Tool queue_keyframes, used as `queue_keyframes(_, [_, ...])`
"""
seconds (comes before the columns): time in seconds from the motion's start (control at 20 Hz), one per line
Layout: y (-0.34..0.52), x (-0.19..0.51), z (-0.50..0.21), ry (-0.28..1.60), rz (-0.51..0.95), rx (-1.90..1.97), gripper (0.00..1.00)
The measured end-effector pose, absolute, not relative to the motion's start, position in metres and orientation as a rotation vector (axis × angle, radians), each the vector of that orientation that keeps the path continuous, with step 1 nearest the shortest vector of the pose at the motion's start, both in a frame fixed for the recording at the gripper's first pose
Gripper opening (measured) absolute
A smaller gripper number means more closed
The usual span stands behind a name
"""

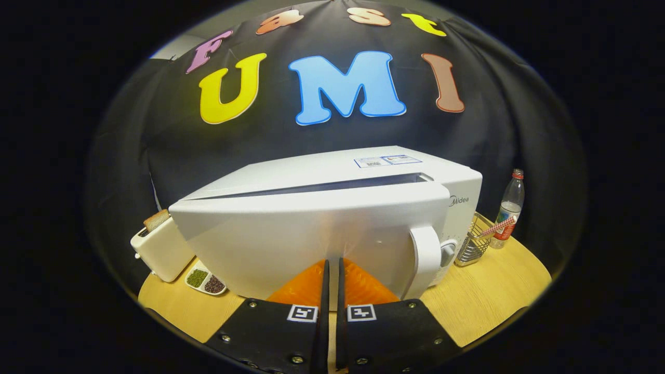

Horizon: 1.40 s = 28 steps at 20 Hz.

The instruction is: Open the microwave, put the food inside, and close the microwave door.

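right ahead of the fingertips (pixel 343 270) stands the microwave door (pixel 311 236), slightly ajar, a dark gap along its top edge. my gripper (pixel 333 267) has its fingers pressed together with nothing pinched, the tips at or touching the door face. i judge this is the closing push (food presumably inside, though i cannot see it), so press squarely and steadily. its handle (pixel 427 254) sits just right of the tips.
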<state>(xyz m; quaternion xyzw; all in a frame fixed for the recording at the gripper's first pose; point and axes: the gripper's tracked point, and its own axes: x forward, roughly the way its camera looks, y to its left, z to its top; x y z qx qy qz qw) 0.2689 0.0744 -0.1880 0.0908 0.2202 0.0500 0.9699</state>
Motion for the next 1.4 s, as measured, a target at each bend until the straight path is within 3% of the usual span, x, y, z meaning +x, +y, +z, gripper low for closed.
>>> queue_keyframes(0.55, [0.080, 0.284, -0.191, 0.449, 0.059, 0.176, 0.10])
queue_keyframes(1.4, [0.050, 0.147, -0.070, 0.176, 0.074, 0.062, 0.11])
